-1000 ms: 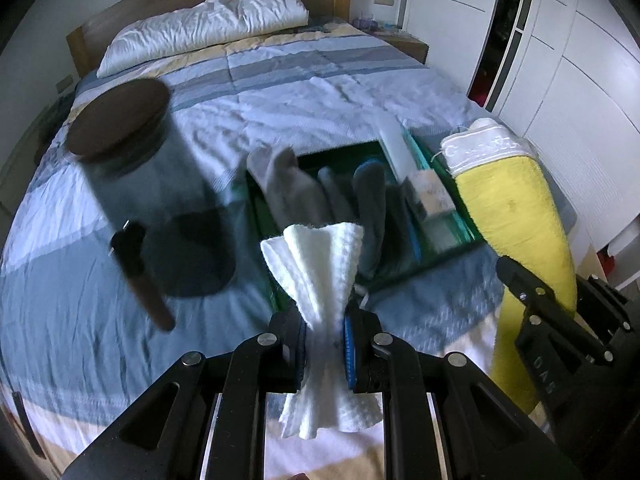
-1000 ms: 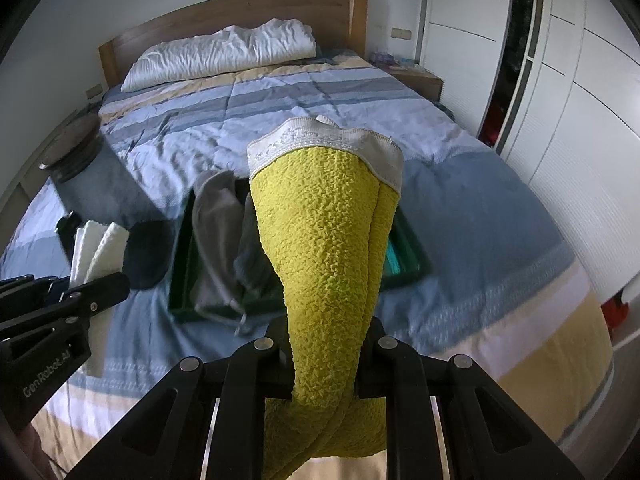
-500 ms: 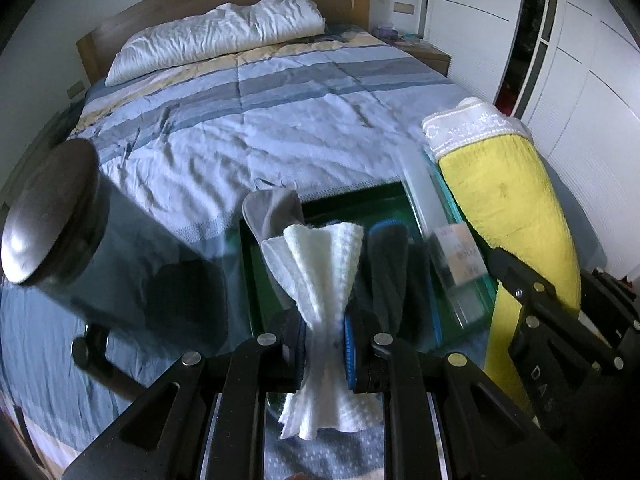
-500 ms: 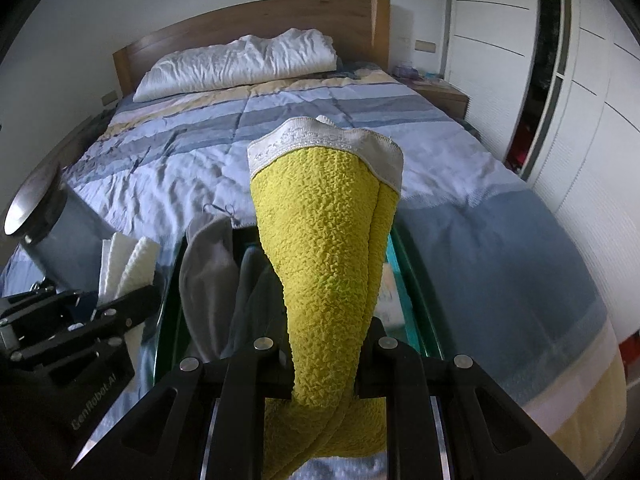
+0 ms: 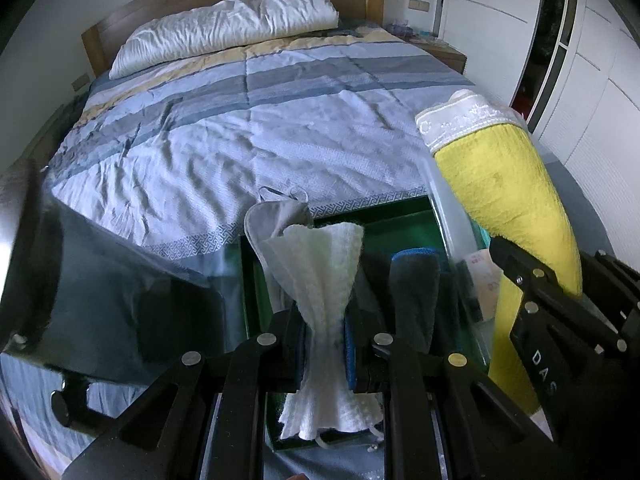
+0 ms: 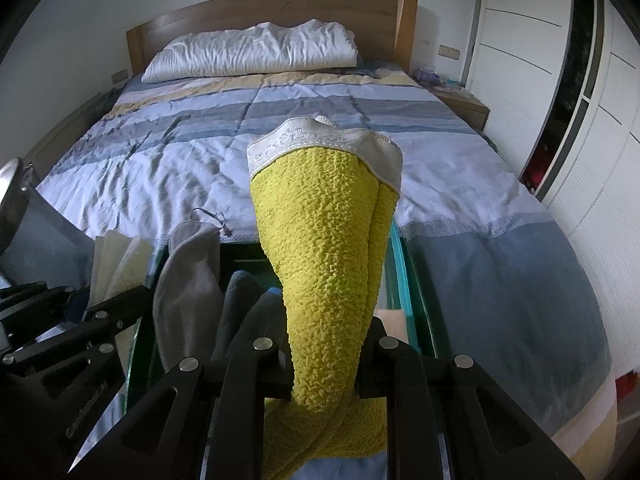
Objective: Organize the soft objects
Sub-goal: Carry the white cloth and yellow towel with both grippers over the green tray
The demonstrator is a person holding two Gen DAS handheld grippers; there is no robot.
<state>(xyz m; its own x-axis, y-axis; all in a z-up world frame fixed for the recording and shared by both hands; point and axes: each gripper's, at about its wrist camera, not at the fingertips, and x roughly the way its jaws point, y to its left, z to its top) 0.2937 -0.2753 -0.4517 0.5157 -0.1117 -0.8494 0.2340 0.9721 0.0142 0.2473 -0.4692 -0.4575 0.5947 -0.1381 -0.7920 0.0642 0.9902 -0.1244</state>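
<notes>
My left gripper (image 5: 326, 350) is shut on a white waffle-weave cloth (image 5: 322, 272), pinched at its middle so it fans out above and below the pads. It hangs over a dark green tray (image 5: 376, 210) on the bed. My right gripper (image 6: 326, 360) is shut on a rolled yellow towel (image 6: 324, 240) with a white lace border, standing up over the same tray (image 6: 402, 272). The yellow towel (image 5: 508, 200) shows at the right of the left wrist view. In the tray lie a grey cloth (image 6: 184, 276) and dark grey-blue cloths (image 5: 414, 284).
A dark glass jar (image 5: 100, 280) with a round lid stands close at the left of the tray. A clear plastic box (image 5: 452, 220) and a small carton (image 5: 486, 280) sit at the tray's right side. The striped bedspread (image 5: 260, 132), pillow (image 6: 252, 52), headboard and white wardrobe doors (image 6: 520, 40) lie beyond.
Both grippers moved forward and down toward the tray, which now sits right beneath them. The jar has slid to the left edge of the left wrist view. Both grips are unchanged.
</notes>
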